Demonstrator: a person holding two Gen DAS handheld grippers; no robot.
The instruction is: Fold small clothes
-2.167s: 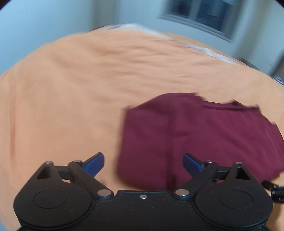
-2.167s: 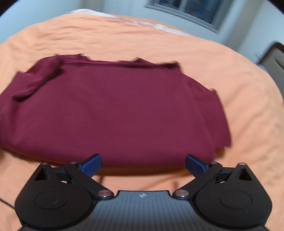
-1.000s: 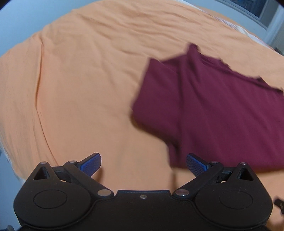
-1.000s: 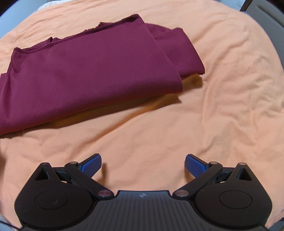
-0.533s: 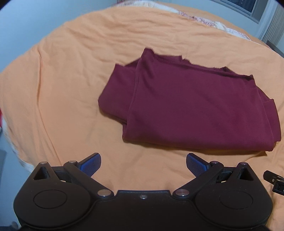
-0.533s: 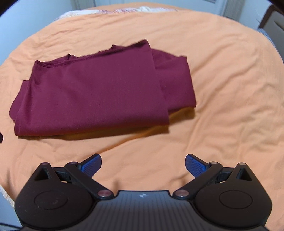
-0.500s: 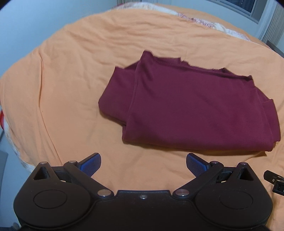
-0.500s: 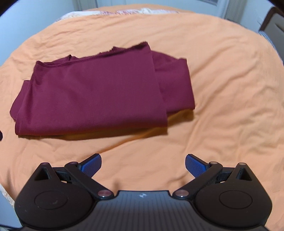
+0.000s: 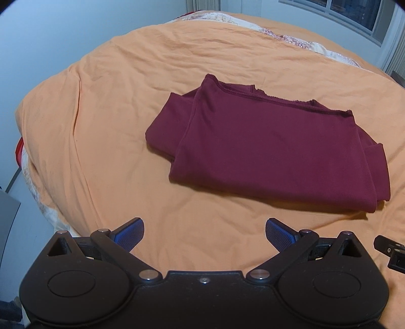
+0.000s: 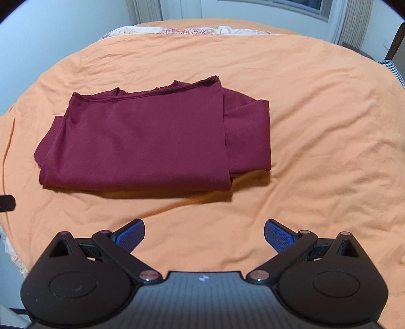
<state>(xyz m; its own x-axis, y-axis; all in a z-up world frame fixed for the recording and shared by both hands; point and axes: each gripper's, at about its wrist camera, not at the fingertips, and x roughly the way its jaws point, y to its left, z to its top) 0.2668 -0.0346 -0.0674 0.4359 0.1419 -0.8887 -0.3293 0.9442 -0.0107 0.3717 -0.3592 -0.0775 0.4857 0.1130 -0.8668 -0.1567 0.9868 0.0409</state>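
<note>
A dark red garment (image 9: 273, 149) (image 10: 152, 141) lies folded into a rough rectangle on an orange bed sheet (image 9: 114, 101) (image 10: 329, 126). Sleeve layers stick out at both short ends. My left gripper (image 9: 204, 234) hovers open above the sheet, back from the garment's near edge, with nothing between its blue pads (image 9: 129, 232). My right gripper (image 10: 204, 234) is also open and empty, held back from the near edge in the same way. In the left wrist view, part of the right gripper (image 9: 391, 250) shows at the right edge.
The bed's left edge (image 9: 38, 202) drops off beside a pale blue wall. A patterned blanket (image 10: 192, 30) lies at the far end of the bed. Curtains and a window (image 9: 354, 15) stand behind. A dark chair back (image 10: 397, 40) is at the far right.
Both grippers have pulled back and up from the garment, which now lies farther off and whole in view. The garment itself has stayed folded in place.
</note>
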